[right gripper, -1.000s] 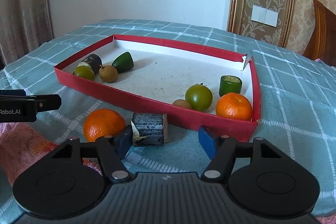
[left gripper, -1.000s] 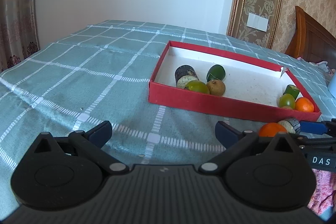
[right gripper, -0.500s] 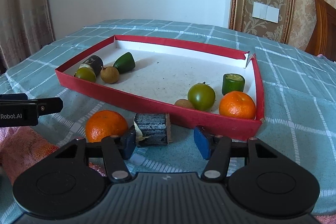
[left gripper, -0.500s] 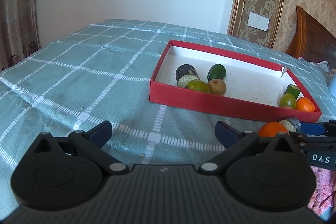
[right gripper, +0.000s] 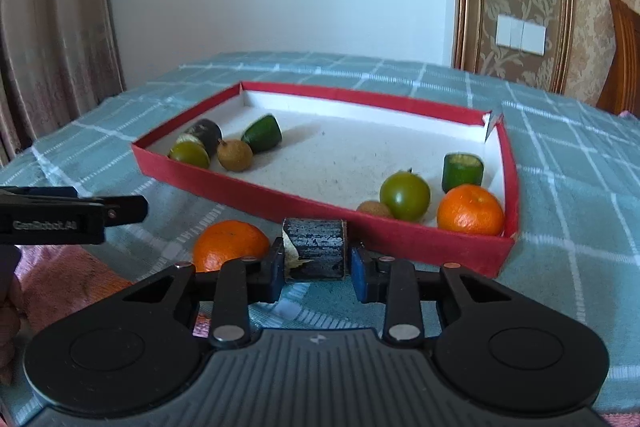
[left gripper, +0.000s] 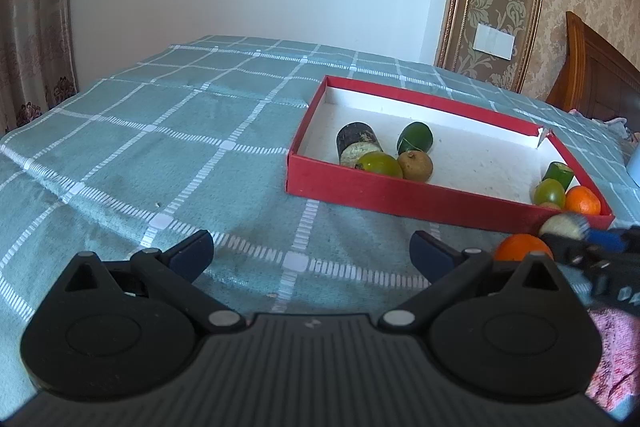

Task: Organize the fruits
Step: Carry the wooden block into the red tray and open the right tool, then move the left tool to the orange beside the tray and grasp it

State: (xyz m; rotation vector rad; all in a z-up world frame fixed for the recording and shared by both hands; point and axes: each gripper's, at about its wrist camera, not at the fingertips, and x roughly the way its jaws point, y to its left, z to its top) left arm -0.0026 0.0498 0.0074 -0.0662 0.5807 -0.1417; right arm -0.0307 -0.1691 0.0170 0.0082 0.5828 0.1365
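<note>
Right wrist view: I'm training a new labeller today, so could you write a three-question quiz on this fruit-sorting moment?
1. True or false: the right tongs are shut on the dark cylinder piece.
2. How many oranges are in view? A) one B) two C) three
3. Fill in: the orange outside the red box lies on the ____ tablecloth.

Key: 1 true; 2 B, the other orange lies in the box's near right corner; 3 checked.

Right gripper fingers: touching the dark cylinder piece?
Touching. Right wrist view: both fingers press the ends of the dark cylinder piece, no gap visible.
</note>
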